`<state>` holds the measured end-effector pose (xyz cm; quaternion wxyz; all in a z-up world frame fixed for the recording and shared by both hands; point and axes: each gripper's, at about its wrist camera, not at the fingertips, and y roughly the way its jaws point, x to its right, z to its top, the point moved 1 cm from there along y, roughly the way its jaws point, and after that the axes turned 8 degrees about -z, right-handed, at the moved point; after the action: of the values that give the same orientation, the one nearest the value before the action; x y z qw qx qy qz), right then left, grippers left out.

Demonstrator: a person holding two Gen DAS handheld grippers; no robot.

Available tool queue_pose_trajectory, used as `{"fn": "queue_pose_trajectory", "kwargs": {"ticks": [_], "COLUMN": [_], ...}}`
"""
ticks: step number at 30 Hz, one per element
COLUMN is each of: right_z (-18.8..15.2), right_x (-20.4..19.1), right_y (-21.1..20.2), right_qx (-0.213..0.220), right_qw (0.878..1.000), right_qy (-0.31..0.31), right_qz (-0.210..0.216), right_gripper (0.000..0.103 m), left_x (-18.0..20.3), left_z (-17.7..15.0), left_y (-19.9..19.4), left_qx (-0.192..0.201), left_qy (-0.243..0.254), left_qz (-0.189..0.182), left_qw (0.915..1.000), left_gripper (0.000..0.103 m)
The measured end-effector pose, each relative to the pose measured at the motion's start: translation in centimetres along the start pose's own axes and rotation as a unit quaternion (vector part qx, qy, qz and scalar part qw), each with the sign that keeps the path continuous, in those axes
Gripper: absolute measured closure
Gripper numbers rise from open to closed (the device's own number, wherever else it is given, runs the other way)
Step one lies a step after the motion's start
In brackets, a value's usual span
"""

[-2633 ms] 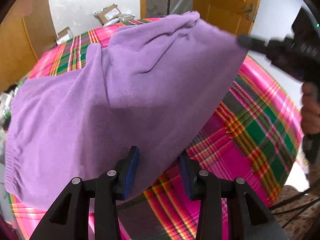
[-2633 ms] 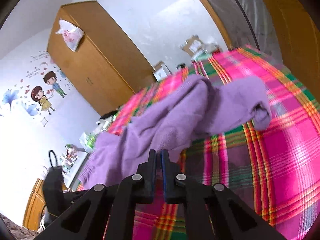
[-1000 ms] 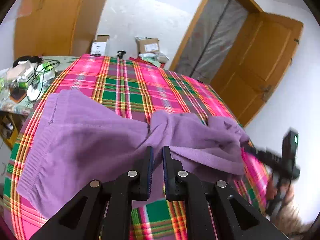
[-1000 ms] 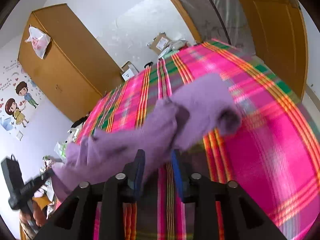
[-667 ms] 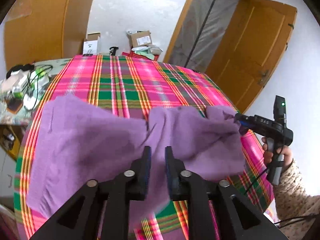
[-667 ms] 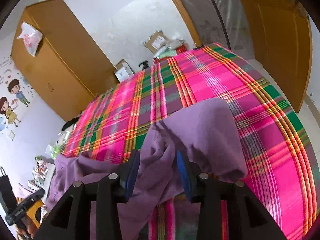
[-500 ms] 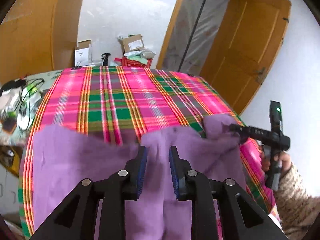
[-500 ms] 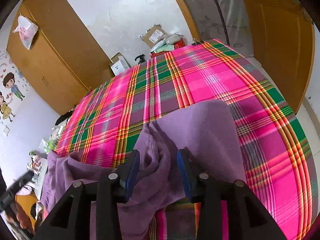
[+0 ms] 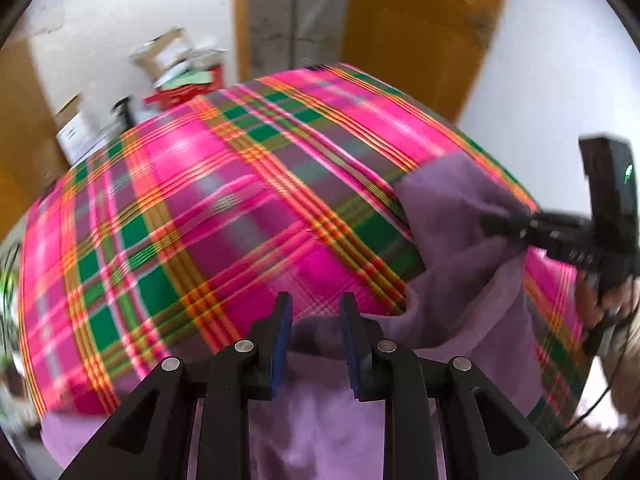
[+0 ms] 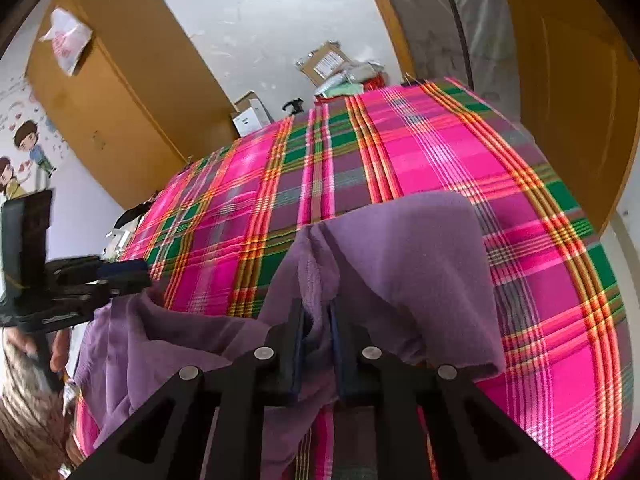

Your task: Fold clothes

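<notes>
Purple garment (image 10: 420, 264) on pink plaid tablecloth (image 10: 440, 152), right gripper (image 10: 316, 320) jaws pinching it, left gripper (image 9: 314, 320) jaws apart, wooden wardrobe (image 10: 120, 92) behind.

Both tools are showing the same build: matte black plastic frames with triangular cut-outs and round silver screw heads along the arms. The left gripper (image 9: 313, 344) is carrying blue pads (image 9: 280, 350) on the inner faces of its fingers; the right gripper (image 10: 316, 346) is wearing darker blue ones. Seen from the left wrist camera, the right tool's boxy black housing is glowing with a small green light, and white lettering, too blurred to read, is running along its body. Bare skin and what is probably a speckled knit sleeve (image 10: 24, 396) are showing behind the left tool.
</notes>
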<state>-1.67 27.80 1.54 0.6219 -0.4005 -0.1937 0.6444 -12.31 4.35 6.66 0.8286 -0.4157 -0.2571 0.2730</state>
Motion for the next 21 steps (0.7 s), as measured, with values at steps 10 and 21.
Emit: {"fn": "queue_pose_trajectory", "kwargs": {"ticks": [10, 21], "right_z": [-3.0, -6.9], "right_x": [0.6, 1.0], "right_y": [-5.0, -7.9], "right_qx": [0.036, 0.037], "right_qw": [0.999, 0.998], "right_qy": [0.032, 0.051], "right_qz": [0.012, 0.006], "right_gripper": [0.092, 0.092], "left_x": [2.8, 6.1], "left_z": [-2.3, -5.5], "left_y": [1.6, 0.5], "left_qx": [-0.058, -0.078], "left_qy": [0.078, 0.138], "left_qz": [0.003, 0.012], "left_qw": [0.9952, 0.9873], "left_gripper": [0.078, 0.078]}}
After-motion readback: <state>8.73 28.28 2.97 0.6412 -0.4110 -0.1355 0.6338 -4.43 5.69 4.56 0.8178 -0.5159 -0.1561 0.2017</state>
